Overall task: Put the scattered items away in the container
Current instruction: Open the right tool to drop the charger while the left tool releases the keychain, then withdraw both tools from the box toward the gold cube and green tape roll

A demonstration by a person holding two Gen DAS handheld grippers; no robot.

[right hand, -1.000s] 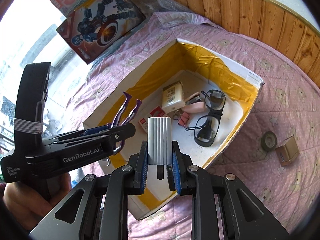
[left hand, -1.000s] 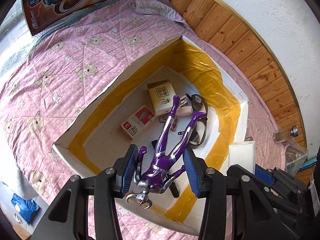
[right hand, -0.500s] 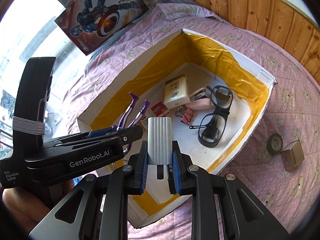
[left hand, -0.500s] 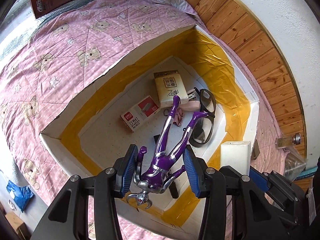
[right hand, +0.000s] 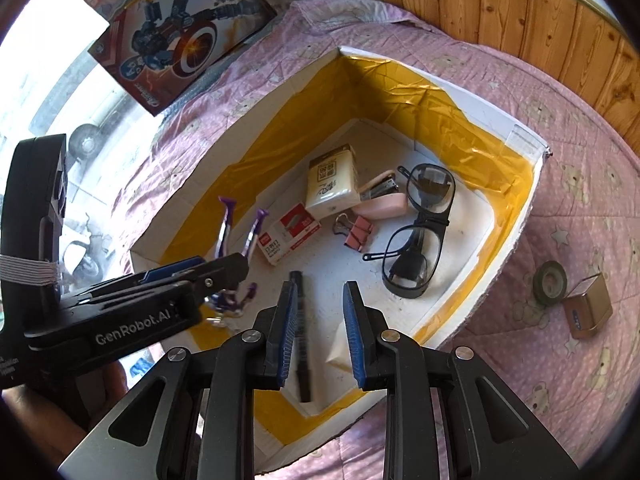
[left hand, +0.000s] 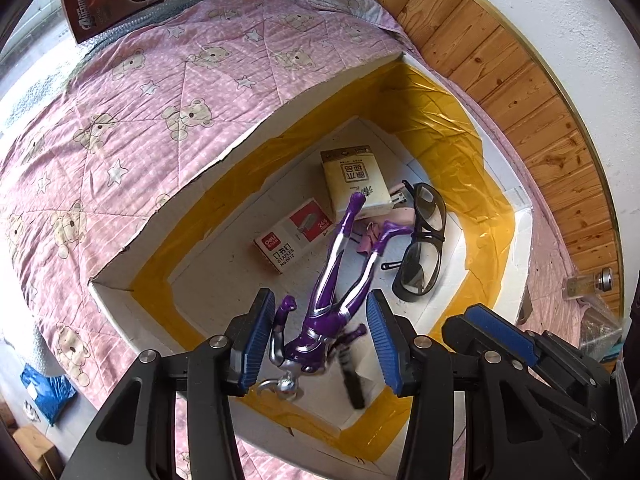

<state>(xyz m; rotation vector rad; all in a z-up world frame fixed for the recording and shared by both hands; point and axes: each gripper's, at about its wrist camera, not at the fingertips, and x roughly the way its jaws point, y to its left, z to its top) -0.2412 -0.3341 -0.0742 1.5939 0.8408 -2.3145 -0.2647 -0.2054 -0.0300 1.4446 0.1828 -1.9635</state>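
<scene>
The ribbed white block is gone from the right gripper (right hand: 320, 292), whose jaws now stand apart and empty. A blurred pale shape (right hand: 337, 356) below them, beside the pen (right hand: 301, 344) on the box floor, is probably the block, dropped or just landed. That item looks delivered.

The figure (left hand: 320, 336) hangs head-down between the pads of the left gripper (left hand: 319, 300), which grips it by the arms at the same spacing as half a second ago. It is now lower and further inside the box (left hand: 240, 148), over the near corner. It seems ready for release.

The floor under the figure is bare apart from the pen. The staples (left hand: 294, 236) and glasses (right hand: 420, 240) lie further in, clear of a straight drop. The near wall is close beneath both grippers, and the two tools sit just beside each other, so lifting out should go straight up.

A tape roll (right hand: 551, 282) and a brown box (right hand: 588, 312) lie on the quilt (left hand: 120, 140) to the right, with open room around them.
</scene>
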